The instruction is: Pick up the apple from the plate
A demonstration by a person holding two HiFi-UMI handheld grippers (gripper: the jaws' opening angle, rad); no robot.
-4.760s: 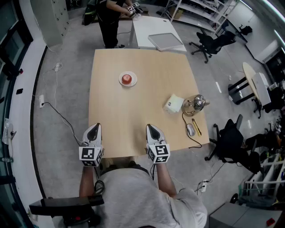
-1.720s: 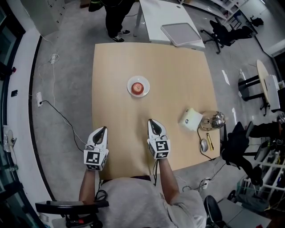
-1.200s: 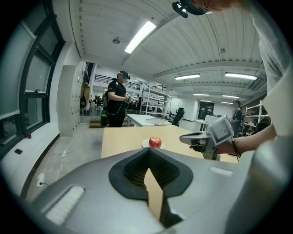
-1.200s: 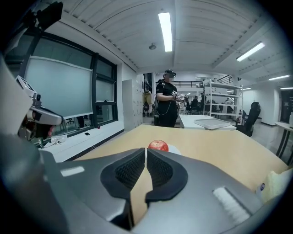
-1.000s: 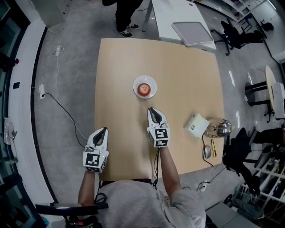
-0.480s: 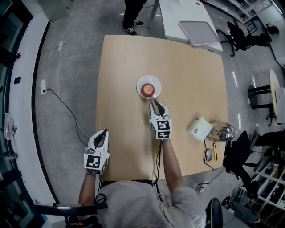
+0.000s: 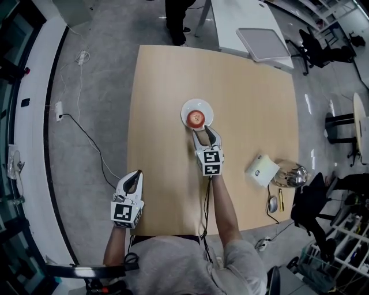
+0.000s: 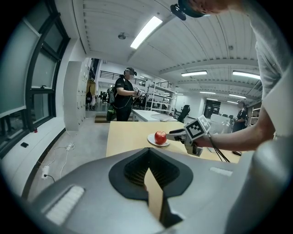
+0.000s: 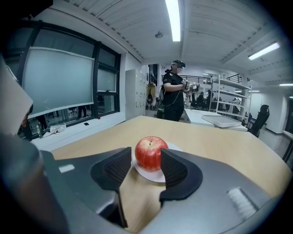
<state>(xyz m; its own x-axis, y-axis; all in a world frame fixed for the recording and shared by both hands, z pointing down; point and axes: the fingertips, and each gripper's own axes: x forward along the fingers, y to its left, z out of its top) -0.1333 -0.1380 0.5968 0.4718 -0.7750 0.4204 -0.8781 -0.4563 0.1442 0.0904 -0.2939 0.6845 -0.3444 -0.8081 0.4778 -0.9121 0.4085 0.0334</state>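
The right hand-held gripper (image 7: 203, 132) has come forward from mid-surface in the last second and now has its tips at the near rim of the plate (image 7: 185, 109). Its jaws, nearly together a moment ago, are opening. In the right gripper view the apple (image 9: 151, 153) stands upright in the gap just past the tips, and neither pad touches it. I judge the reach nearly done: what remains is a short advance around the fruit, a closing squeeze and a lift. The apple is still resting in the middle of the white plate, which lies around the centre of the surface (image 7: 161, 80). The left hand-held gripper (image 7: 134, 174) has stayed at the near left edge with its jaws pressed together on nothing, well apart from the work. There is bare wood on every side of the plate, and no edge is close enough to risk the plate sliding off. The white box (image 7: 261, 170) and metal kettle (image 7: 290, 174) sit well to the right, clear of the likely lift path, and a standing person (image 7: 179, 17) is beyond the far edge.
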